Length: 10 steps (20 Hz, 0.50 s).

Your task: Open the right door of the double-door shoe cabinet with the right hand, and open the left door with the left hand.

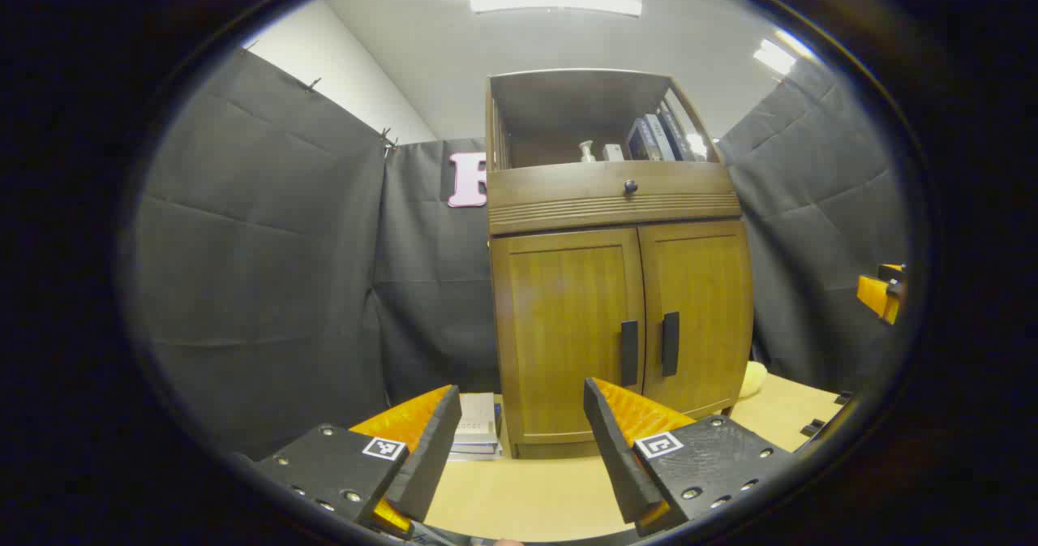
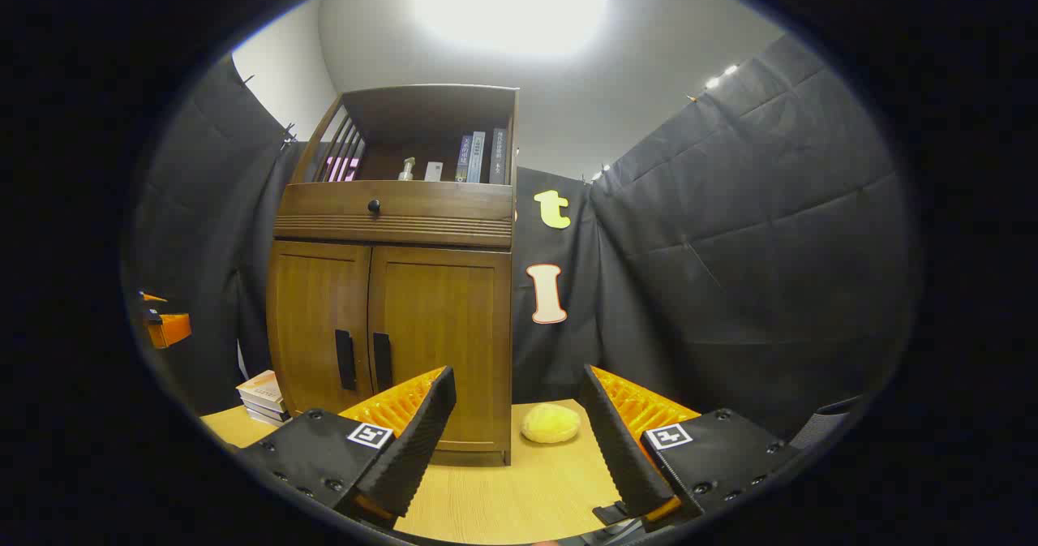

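Doors (image 1: 624,319) of the cabinet (image 2: 393,286) stood closed, mid-frame, upright handles (image 2: 363,359) side by side. Both the left gripper (image 1: 519,440) and right gripper (image 2: 515,432) hung spread, empty; the right handle lay upper left of the right gripper.

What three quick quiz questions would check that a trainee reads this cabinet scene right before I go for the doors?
1. True or false: both cabinet doors are shut.
2. What lies on the table right of the cabinet: A) yellow round object B) mug C) shoe?
3. How do the right gripper and left gripper stand?

Key: 1 true; 2 A; 3 both open, holding nothing, short of the handles.
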Each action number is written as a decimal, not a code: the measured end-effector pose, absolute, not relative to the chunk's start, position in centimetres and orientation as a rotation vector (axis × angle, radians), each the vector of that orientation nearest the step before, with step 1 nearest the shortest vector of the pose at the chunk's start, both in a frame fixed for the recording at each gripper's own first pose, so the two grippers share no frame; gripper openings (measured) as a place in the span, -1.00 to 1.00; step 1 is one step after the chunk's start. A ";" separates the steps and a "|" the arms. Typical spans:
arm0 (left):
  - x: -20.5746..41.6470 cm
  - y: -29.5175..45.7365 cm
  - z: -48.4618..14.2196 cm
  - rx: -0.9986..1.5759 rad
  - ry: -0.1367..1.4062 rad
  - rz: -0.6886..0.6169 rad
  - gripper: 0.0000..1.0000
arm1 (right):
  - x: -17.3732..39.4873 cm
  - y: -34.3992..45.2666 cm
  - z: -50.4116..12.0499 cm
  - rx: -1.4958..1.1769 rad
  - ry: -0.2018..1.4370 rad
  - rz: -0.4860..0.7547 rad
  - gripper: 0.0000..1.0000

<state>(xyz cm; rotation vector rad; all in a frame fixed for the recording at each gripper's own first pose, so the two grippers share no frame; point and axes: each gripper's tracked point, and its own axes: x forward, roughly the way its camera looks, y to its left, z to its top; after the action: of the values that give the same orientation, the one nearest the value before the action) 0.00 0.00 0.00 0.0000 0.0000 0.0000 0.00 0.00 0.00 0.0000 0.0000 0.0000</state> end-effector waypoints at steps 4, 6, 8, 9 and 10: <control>0.0 0.0 0.0 0.002 0.000 0.004 0.77 | 0.4 0.0 -0.4 -0.003 0.011 0.011 0.94; 0.0 -0.1 0.0 0.010 -0.003 0.006 0.77 | 0.4 0.1 -0.7 -0.010 0.018 0.015 0.93; -0.1 -0.5 0.2 0.013 -0.009 0.001 0.77 | 0.4 -0.1 -1.0 -0.011 0.028 0.017 0.93; -0.1 -0.7 0.2 0.014 -0.011 -0.002 0.74 | 0.4 -0.2 -1.1 -0.008 0.031 0.017 0.93; -0.1 -0.8 0.3 0.016 -0.012 -0.006 0.77 | 0.4 -0.2 -1.1 -0.004 0.033 0.018 0.93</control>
<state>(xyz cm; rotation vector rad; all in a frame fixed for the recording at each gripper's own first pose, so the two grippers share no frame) -0.15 -0.82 0.25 0.0162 -0.0121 -0.0059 0.41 -0.24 -1.11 -0.0036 0.0327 0.0182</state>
